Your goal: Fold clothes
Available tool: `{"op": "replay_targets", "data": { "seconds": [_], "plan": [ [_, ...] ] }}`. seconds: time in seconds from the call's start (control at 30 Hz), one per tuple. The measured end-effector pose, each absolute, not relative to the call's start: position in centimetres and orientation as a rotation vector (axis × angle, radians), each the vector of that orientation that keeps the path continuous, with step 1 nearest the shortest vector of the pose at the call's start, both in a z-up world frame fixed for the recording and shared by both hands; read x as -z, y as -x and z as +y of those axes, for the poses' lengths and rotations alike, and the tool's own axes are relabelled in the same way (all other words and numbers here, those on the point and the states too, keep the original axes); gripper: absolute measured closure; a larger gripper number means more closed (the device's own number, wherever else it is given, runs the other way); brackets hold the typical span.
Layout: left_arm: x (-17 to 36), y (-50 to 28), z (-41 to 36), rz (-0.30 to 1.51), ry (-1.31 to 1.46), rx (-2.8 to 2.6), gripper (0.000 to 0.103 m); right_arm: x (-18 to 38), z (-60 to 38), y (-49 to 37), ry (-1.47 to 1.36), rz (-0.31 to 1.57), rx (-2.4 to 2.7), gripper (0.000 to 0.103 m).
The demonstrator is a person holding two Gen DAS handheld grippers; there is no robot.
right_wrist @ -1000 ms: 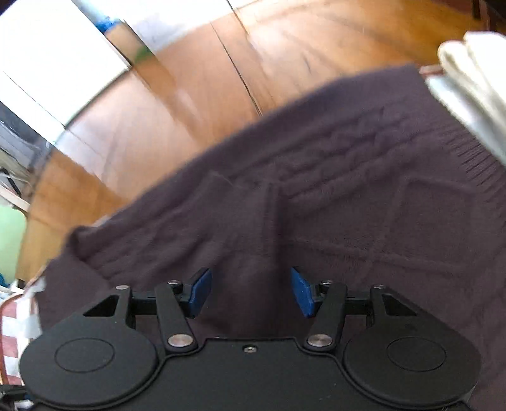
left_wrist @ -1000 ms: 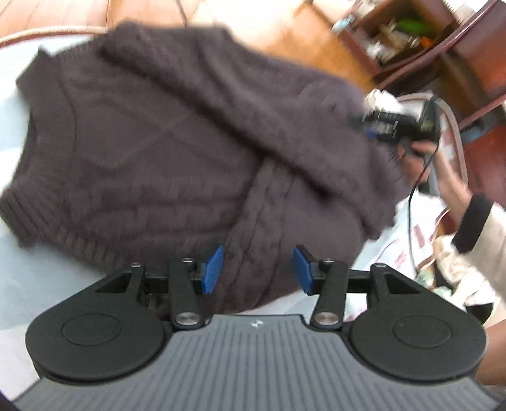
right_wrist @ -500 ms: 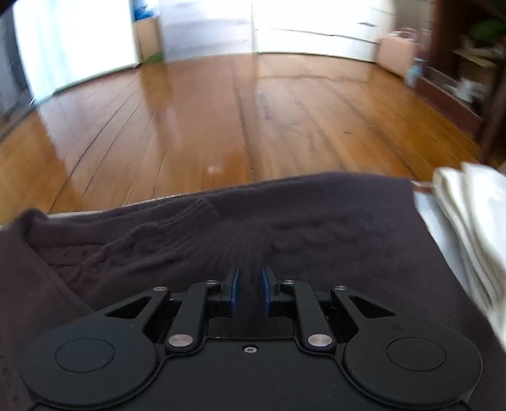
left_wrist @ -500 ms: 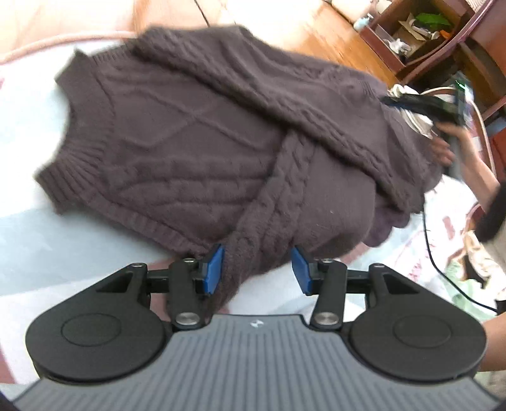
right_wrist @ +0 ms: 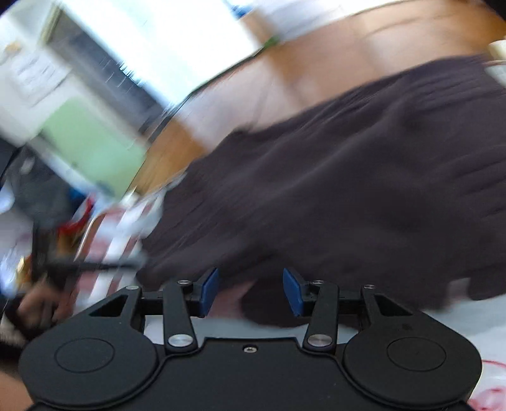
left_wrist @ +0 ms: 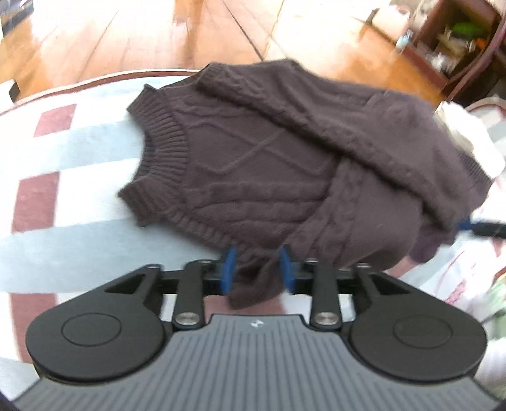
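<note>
Sweater (left_wrist: pixel 284 164), dark brown cable knit, lies spread on the checked cloth (left_wrist: pixel 63 202) of the desk, collar toward the left edge, both sleeves folded across the body.

Nearest, left claw (left_wrist: pixel 256 271): part open, one sleeve cuff (left_wrist: pixel 253 284) hangs between the blue pads (left_wrist: pixel 228 269); fabric seems to touch them, but grip or no grip cannot be told. Right claw (right_wrist: pixel 249 291) in its own view: jaws opening, blue pads apart, nothing pressed; a dark edge of the sweater (right_wrist: pixel 332 196) and bare cloth lie under the gap. Right view heavily blurred. Its tip (left_wrist: pixel 474 226) pokes in at the right edge of the left view, just beside the sweater's hem corner.

White folded fabric (left_wrist: pixel 468 136) sits at the far right edge of the desk, touching the sweater. Beyond: wooden floor (left_wrist: pixel 221 28), then an open dark shelf unit (left_wrist: pixel 458 38) at far right holding small clutter, a green item among it; contents too small to name.

Versus a second ago: left claw has pulled back, so the whole sweater now shows with more cloth around it, the cuff now between the pads. Right claw, half a second ago nearly shut above the sweater's middle, has swung off toward its edge. The hand seen at right earlier is gone from the left view.
</note>
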State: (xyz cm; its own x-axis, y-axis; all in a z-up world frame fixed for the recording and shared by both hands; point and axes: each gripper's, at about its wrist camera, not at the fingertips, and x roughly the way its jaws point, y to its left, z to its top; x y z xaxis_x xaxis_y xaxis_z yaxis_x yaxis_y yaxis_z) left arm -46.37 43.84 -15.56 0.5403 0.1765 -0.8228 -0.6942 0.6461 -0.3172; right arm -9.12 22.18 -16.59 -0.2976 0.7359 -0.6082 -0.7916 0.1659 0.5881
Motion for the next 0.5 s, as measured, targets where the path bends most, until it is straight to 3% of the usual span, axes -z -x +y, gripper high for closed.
{"op": "replay_targets", "data": {
  "seconds": [0.17,0.23,0.27,0.37,0.5],
  "plan": [
    [16.7,46.5,44.6,0.802,0.887,-0.484,0.04,17.6,27.4,14.7,0.165,1.184,-1.67,0.049],
    [17.7,46.1,44.6,0.858,0.926,-0.52,0.036,18.7,29.8,17.1,0.291,1.23,-1.671,0.039],
    [18.2,45.9,44.6,0.893,0.944,-0.558,0.037,19.2,30.8,18.1,0.384,1.22,-1.626,0.04],
    [18.1,46.3,44.6,0.892,0.938,-0.682,0.038,18.8,32.0,20.9,0.598,1.077,-1.562,0.069],
    [17.1,48.3,46.1,0.685,1.052,-0.723,0.036,16.5,31.1,21.1,0.533,1.063,-1.649,0.072]
  ]
}}
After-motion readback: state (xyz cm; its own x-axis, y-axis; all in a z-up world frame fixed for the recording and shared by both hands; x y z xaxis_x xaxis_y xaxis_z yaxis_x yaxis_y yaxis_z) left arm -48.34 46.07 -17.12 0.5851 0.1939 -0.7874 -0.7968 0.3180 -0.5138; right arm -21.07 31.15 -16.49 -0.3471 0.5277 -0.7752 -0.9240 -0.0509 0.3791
